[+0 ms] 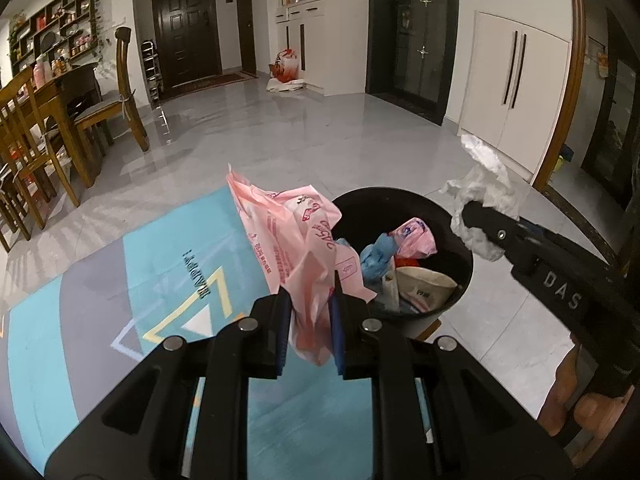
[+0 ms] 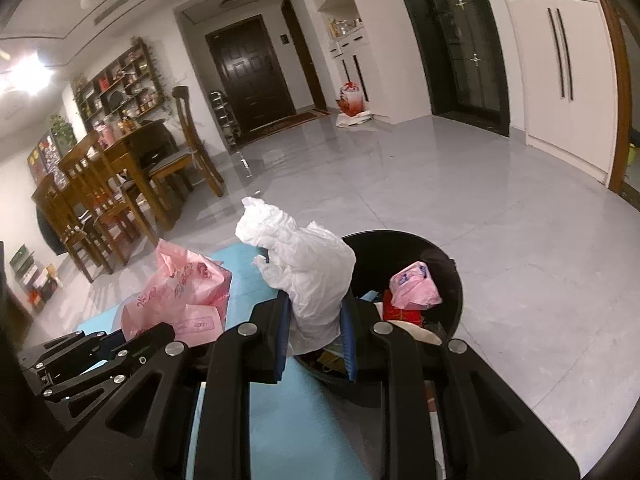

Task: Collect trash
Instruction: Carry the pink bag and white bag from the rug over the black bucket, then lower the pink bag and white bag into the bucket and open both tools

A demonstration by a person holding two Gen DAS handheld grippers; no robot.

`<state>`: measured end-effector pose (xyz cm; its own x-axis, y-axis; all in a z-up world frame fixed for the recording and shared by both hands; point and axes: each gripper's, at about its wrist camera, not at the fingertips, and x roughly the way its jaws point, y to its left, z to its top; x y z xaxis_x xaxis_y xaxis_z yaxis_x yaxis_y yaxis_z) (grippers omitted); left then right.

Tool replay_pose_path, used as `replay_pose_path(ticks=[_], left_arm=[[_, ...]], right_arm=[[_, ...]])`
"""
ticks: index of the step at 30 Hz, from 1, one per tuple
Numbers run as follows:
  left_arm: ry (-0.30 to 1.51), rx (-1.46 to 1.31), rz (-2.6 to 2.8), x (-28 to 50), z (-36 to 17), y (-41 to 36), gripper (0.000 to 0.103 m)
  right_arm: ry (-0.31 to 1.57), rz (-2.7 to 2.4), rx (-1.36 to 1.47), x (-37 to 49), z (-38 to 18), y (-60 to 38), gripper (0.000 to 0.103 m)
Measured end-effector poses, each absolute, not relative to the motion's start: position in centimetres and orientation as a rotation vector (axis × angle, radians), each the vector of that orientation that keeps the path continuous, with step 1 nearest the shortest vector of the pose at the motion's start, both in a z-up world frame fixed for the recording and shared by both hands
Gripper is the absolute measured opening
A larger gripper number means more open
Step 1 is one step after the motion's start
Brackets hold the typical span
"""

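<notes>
My left gripper [image 1: 310, 300] is shut on a crumpled pink plastic bag [image 1: 288, 236], held just left of a black trash bin [image 1: 460, 224]. The bag also shows in the right wrist view [image 2: 180, 300]. My right gripper [image 2: 314, 316] is shut on a crumpled white paper wad [image 2: 308, 276], held near the bin's [image 2: 456, 276] left rim. In the left wrist view the right gripper [image 1: 480, 220] and white wad [image 1: 484, 184] hang at the bin's right rim. The bin holds pink [image 1: 412, 240], blue [image 1: 374, 258] and other rubbish.
A blue and grey mat [image 1: 120, 320] lies on the grey tiled floor under the left gripper. A wooden dining table with chairs [image 1: 48, 128] stands at the far left. White cabinets [image 1: 516, 92] line the right wall. A red bag [image 1: 286, 66] sits by the far door.
</notes>
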<state>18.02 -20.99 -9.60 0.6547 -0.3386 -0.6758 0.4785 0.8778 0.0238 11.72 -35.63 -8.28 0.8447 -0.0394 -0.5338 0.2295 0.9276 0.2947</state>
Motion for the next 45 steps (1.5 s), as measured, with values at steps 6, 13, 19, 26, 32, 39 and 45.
replay_pose_path(ticks=[6, 13, 19, 26, 32, 39, 45], left_arm=[[0.731, 0.197, -0.488, 19.3, -10.0, -22.1, 0.017], [0.772, 0.177, -0.538, 21.1, -10.4, -23.6, 0.017], [0.767, 0.203, -0.589, 21.5, -10.4, -25.8, 0.018], [0.771, 0.236, -0.613, 22.2, -10.9, -28.2, 0.018], [0.775, 0.258, -0.608, 23.4, -11.7, -29.5, 0.018], [0.807, 0.267, -0.598, 24.4, -13.2, -30.7, 0.018], [0.830, 0.274, -0.597, 24.9, -14.1, -31.7, 0.018]], right_arm=[[0.560, -0.178, 0.389, 12.2, -8.5, -36.9, 0.023], [0.573, -0.197, 0.409, 12.8, -8.7, -37.9, 0.023], [0.586, -0.206, 0.416, 13.5, -8.9, -38.5, 0.023], [0.600, -0.232, 0.409, 15.4, -8.9, -39.9, 0.023], [0.656, -0.234, 0.411, 16.9, -10.2, -40.4, 0.023], [0.696, -0.253, 0.397, 17.3, -10.6, -40.4, 0.023], [0.741, -0.276, 0.404, 17.8, -11.6, -40.8, 0.023]])
